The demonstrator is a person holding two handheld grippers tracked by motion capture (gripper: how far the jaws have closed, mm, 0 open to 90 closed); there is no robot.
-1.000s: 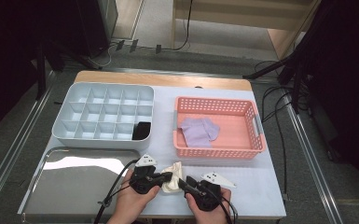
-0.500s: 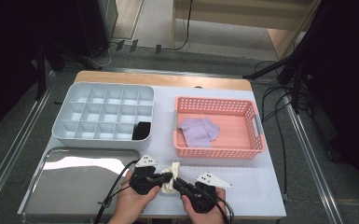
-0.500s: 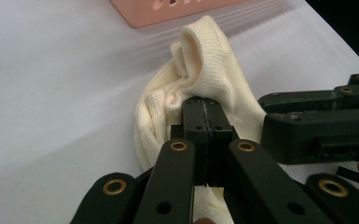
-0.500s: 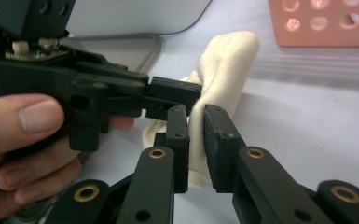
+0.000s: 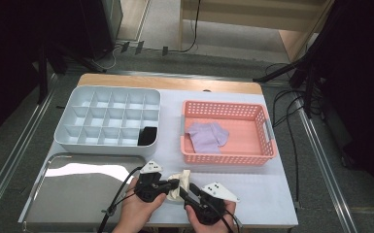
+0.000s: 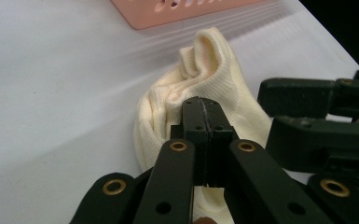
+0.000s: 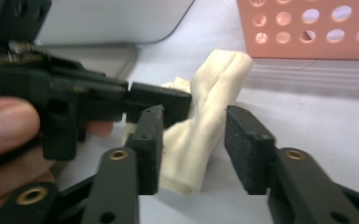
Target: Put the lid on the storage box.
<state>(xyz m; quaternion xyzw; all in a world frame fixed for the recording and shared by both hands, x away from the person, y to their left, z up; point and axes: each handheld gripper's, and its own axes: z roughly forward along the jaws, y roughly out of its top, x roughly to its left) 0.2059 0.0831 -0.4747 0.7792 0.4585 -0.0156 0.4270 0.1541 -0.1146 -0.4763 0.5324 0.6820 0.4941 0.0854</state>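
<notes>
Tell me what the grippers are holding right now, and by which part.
The left gripper pinches the cream sock near its middle; the right gripper straddles it, jaws open.

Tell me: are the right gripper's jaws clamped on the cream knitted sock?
No, the right gripper stands open around the cream knitted sock.

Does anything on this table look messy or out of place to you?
Only mildly. A cream sock lies crumpled at the table's near edge, pinched by the left gripper, while a purple cloth sits rumpled in the pink basket. One black item sits in the divided grey tray.
</notes>
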